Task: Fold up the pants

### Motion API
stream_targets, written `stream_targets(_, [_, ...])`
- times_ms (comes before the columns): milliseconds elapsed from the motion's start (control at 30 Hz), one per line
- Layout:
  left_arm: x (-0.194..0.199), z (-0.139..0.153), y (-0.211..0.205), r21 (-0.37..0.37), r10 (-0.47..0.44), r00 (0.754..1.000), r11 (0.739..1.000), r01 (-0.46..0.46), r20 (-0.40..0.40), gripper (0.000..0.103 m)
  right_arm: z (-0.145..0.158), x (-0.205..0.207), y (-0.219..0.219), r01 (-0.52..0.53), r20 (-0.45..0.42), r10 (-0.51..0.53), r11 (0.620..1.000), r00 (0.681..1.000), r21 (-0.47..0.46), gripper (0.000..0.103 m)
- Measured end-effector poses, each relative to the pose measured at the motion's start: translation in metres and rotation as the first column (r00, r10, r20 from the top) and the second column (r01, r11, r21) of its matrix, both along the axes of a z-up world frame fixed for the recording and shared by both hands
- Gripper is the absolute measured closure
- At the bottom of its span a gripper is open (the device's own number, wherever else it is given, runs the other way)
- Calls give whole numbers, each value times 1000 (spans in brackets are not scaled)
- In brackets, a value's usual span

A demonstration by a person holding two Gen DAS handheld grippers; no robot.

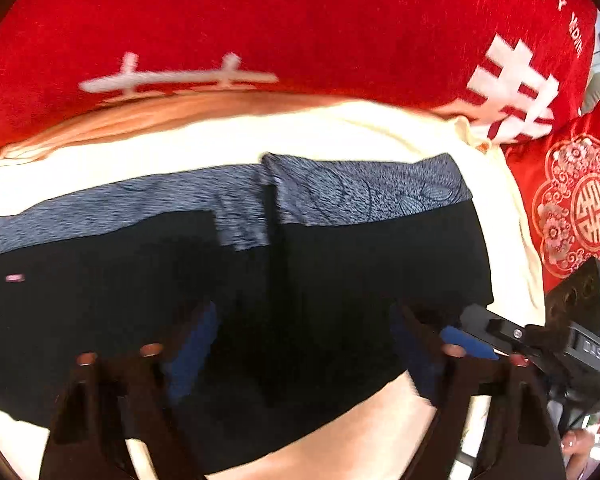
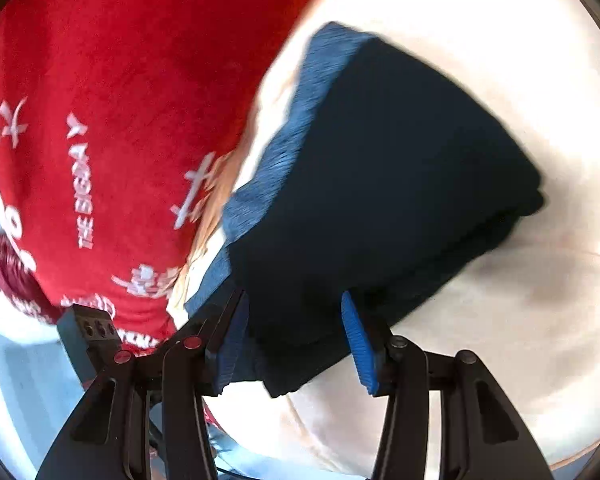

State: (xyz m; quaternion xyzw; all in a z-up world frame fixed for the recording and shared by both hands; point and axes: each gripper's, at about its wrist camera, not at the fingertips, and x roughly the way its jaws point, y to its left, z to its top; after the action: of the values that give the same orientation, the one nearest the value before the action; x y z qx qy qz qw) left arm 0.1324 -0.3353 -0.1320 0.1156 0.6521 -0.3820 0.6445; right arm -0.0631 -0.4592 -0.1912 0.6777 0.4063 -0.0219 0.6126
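The left gripper (image 1: 304,344) hovered open, tilted steeply down over the folded black pants (image 1: 340,280); the right gripper (image 2: 296,344) also stood open astride their near corner. The pants lay lengthwise across the cream sheet (image 1: 340,132), grey waistband (image 1: 364,192) farthest, below red cushions (image 1: 260,20).

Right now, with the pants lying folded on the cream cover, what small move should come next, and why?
Probably close the right tool on the near edge of the black pants. That edge already sits between its open blue pads, which do not visibly press it. The left tool hangs open over the dark cloth too.
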Motion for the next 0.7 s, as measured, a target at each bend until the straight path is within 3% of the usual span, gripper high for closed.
stream_targets(67, [-24,-11,8,13,-3,1000,1000,4,-24,43,-7,-5,-3,34,10,-34,999,999,33,50])
stream_targets(167, [-33,-6,18,19,-1,999,1000,2,-47,53,-23,-4,-7,79,20,-81,993,996,90,51])
stream_targets(300, [-34,-7,13,12,-6,999,1000,7,-49,59,-39,-3,-11,128,4,-130,978,991,167,60])
stream_targets(367, [-36,-6,6,26,3,999,1000,-2,-43,62,-42,-4,-14,130,-14,-129,977,991,168,98])
stream_targets(433, [-36,5,12,19,26,999,999,-25,-27,62,-40,-1,-17,121,-13,-120,978,993,169,98])
stream_targets(533, [-45,16,25,39,35,998,999,-37,49,62,-18,-1,-17,64,61,-74,987,995,148,98])
stream_targets(600, [-51,10,30,76,25,995,997,-32,95,62,-7,-1,-11,-7,68,0,994,998,110,98])
stream_targets(700, [-51,-14,38,124,50,994,990,-62,94,56,-21,-2,3,-60,15,58,992,998,115,98])
